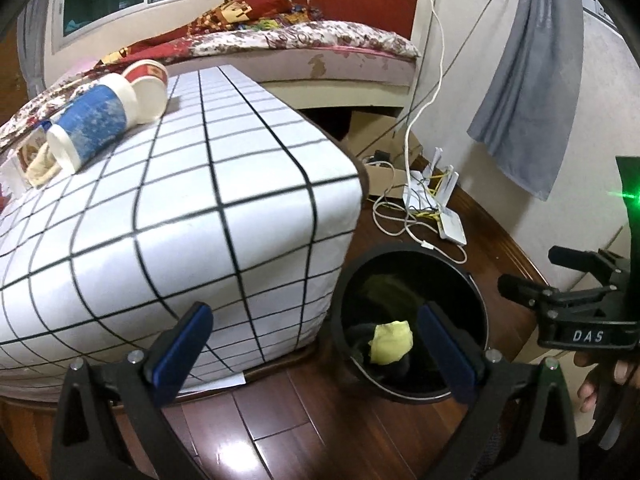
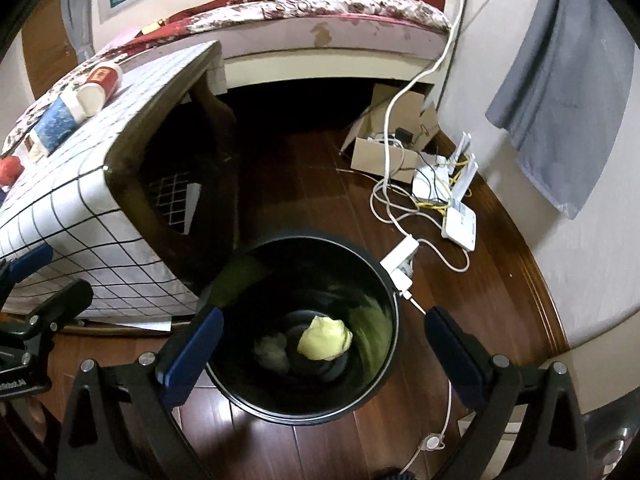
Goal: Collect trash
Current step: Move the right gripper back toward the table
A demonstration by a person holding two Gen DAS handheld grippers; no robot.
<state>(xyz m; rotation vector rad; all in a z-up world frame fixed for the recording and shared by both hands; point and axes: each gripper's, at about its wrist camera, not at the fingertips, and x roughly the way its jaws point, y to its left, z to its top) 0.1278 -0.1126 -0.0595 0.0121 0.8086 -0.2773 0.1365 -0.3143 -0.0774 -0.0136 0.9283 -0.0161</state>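
Note:
A black round bin (image 1: 340,312) (image 2: 384,280) stands on the wooden floor beside a low table with a white grid cloth (image 1: 180,208) (image 2: 60,216). A crumpled yellow wad (image 1: 391,342) (image 2: 325,338) and a grey wad (image 2: 272,350) lie in the bin. Paper cups lie on the table: a blue one (image 1: 90,126) (image 2: 54,124) and a red-and-white one (image 1: 148,86) (image 2: 98,88). My left gripper (image 1: 316,344) is open and empty, low between table and bin. My right gripper (image 2: 324,344) is open and empty above the bin; it also shows in the left wrist view (image 1: 560,280).
A bed (image 1: 312,44) with a floral sheet stands behind the table. A cardboard box (image 2: 384,148), white cables (image 2: 384,200), a router (image 2: 460,220) and a power adapter (image 2: 400,260) lie on the floor right of the bin. A grey cloth (image 2: 560,92) hangs on the wall.

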